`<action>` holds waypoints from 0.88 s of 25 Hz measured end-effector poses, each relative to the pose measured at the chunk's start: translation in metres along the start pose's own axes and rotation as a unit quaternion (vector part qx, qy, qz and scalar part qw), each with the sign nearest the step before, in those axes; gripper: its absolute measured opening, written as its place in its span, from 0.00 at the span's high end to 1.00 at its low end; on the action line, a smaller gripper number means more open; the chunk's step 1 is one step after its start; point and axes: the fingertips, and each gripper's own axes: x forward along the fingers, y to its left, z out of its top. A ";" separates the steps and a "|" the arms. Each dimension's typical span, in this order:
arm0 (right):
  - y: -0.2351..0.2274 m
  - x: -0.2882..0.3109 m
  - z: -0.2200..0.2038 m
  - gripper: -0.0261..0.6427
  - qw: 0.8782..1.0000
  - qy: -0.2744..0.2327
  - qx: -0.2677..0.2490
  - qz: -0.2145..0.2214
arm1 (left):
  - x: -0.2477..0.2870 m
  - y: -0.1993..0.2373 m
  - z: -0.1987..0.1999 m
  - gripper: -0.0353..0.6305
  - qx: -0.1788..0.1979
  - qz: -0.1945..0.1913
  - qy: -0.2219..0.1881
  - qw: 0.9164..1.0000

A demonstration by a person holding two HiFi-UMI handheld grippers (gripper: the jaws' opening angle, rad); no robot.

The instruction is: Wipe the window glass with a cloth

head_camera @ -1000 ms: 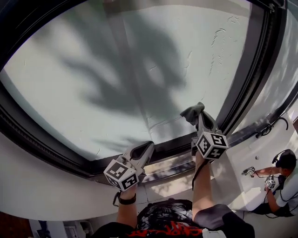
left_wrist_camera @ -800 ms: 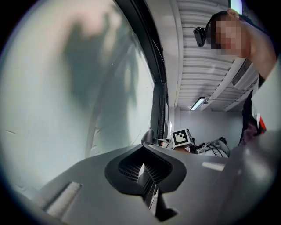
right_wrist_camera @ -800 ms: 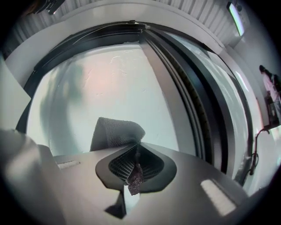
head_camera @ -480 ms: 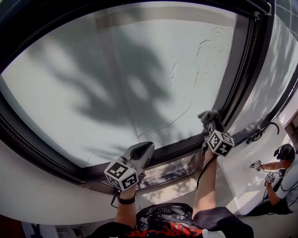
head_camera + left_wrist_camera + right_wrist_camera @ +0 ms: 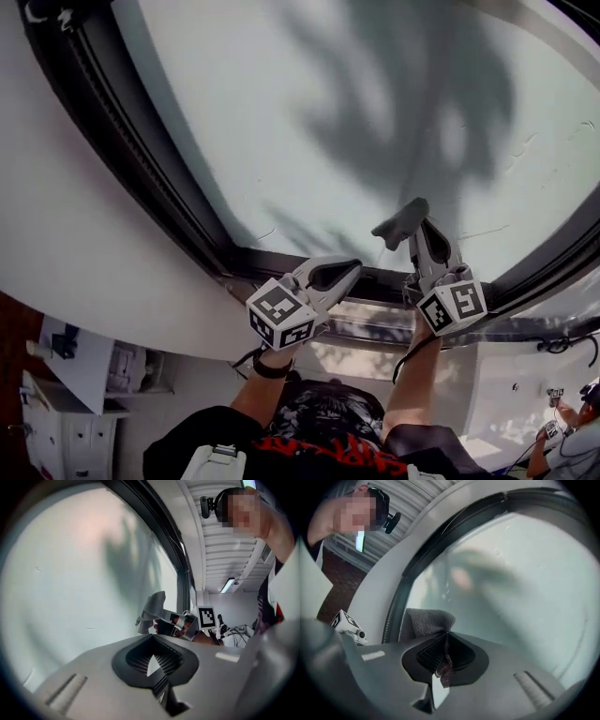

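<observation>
The window glass (image 5: 356, 112) is a large frosted pane with a grey shadow across it. A grey cloth (image 5: 401, 220) is bunched in my right gripper (image 5: 414, 228), which is shut on it and holds it against the lower part of the pane. In the right gripper view the cloth (image 5: 429, 619) sticks out of the shut jaws (image 5: 445, 641) in front of the glass (image 5: 515, 573). My left gripper (image 5: 345, 272) is shut and empty, low near the bottom frame. Its own view shows the shut gripper (image 5: 151, 641), the cloth (image 5: 152, 610) and the right gripper's marker cube (image 5: 206, 617).
A dark window frame (image 5: 159, 178) runs round the pane, with white wall (image 5: 66, 244) to its left and a sill (image 5: 375, 319) below. White cabinets (image 5: 56, 412) stand at the lower left. Another person (image 5: 562, 441) sits at the bottom right.
The head view has swung left, so the window's left frame now shows. My right gripper with the cloth has moved away from the pane's right edge, closer to my left gripper.
</observation>
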 end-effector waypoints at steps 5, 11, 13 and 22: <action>0.121 0.093 -0.091 0.93 0.989 0.068 0.055 0.119 | -0.110 0.063 -0.007 0.94 -0.012 0.139 -0.016 0.990; 0.220 0.150 -0.228 0.94 0.963 0.192 0.099 0.160 | -0.221 0.097 -0.029 0.94 -0.012 0.268 -0.047 0.962; 0.239 0.167 -0.244 0.94 0.957 0.203 0.107 0.177 | -0.239 0.103 -0.018 0.94 -0.011 0.287 -0.061 0.956; 0.191 0.188 -0.238 0.94 0.966 0.184 0.086 0.158 | -0.232 0.146 0.035 0.94 -0.002 0.254 -0.078 0.964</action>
